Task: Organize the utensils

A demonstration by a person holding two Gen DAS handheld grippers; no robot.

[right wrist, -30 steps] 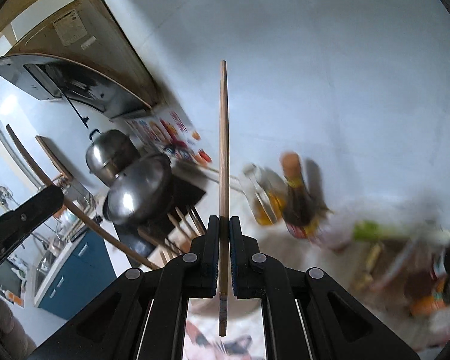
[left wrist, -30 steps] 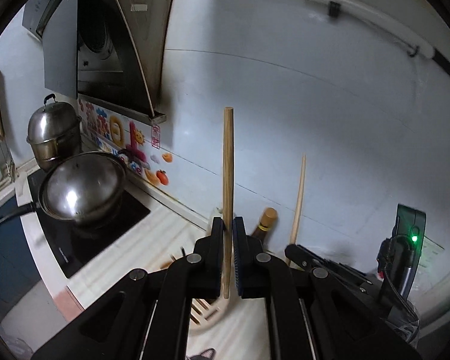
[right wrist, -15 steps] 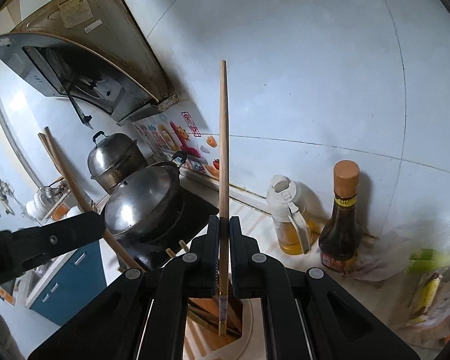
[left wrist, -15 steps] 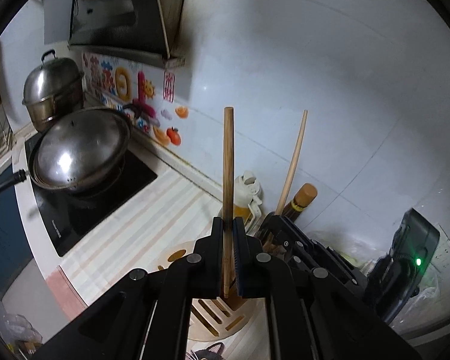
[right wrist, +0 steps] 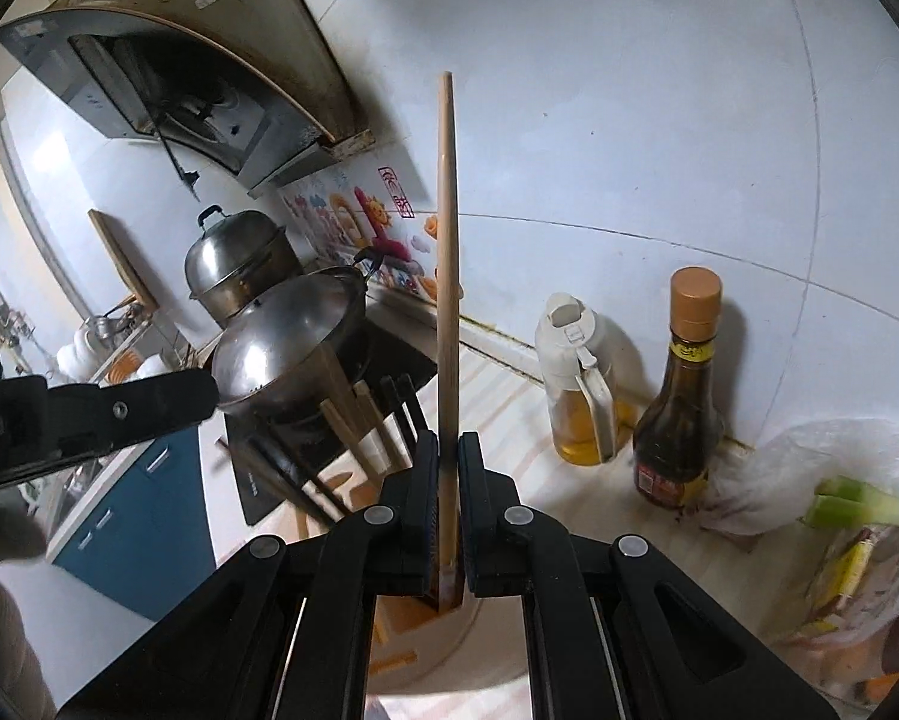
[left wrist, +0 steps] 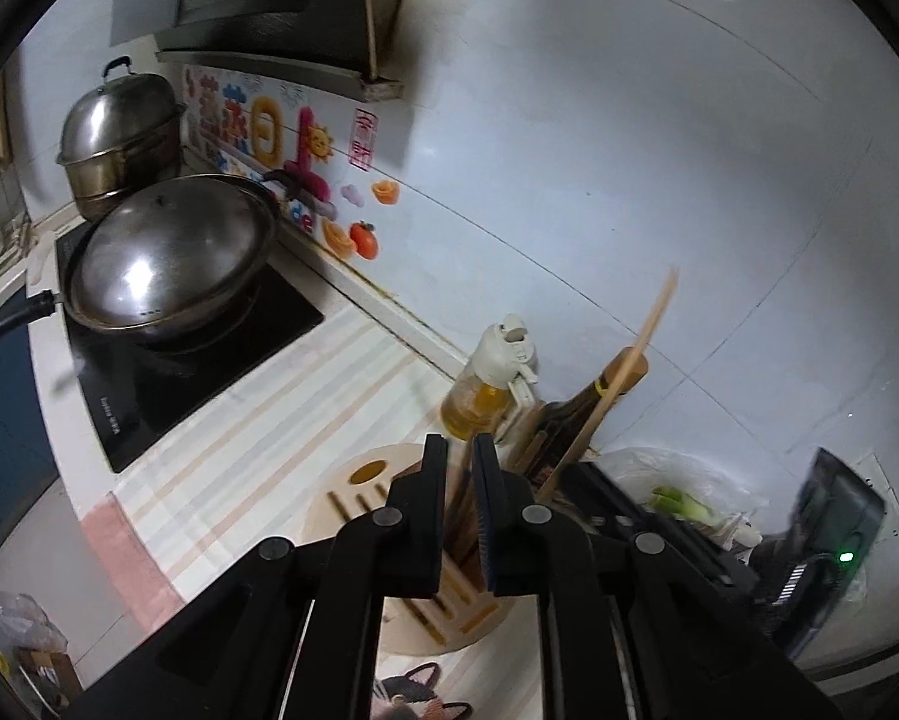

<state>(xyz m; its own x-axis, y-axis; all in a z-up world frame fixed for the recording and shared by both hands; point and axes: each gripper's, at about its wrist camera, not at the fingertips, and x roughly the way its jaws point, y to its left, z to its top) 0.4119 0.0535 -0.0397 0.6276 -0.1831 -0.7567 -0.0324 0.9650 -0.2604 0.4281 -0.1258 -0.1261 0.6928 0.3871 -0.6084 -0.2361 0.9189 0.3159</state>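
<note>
your right claw [right wrist: 447, 516] is clamped on a long wooden chopstick [right wrist: 447, 276] that stands almost upright, its lower tip down at the round wooden utensil holder [right wrist: 449, 642] beneath the fingers. your left claw [left wrist: 460, 516] has just been easing open; its jaws stand a narrow gap apart, and a short wooden piece shows between them, though you cannot tell whether the pads press on it. the holder sits on the striped table [left wrist: 281, 420] directly under both claws, with more chopsticks [right wrist: 353, 420] leaning out of its slots. just beyond it stand an oil dispenser [right wrist: 578, 384] and a dark sauce bottle [right wrist: 677, 396] against the tiled wall. farther left, a lidded wok [left wrist: 167, 258] rests on the black cooktop [left wrist: 209, 360], with a steel steamer pot [left wrist: 119, 138] behind it.
</note>
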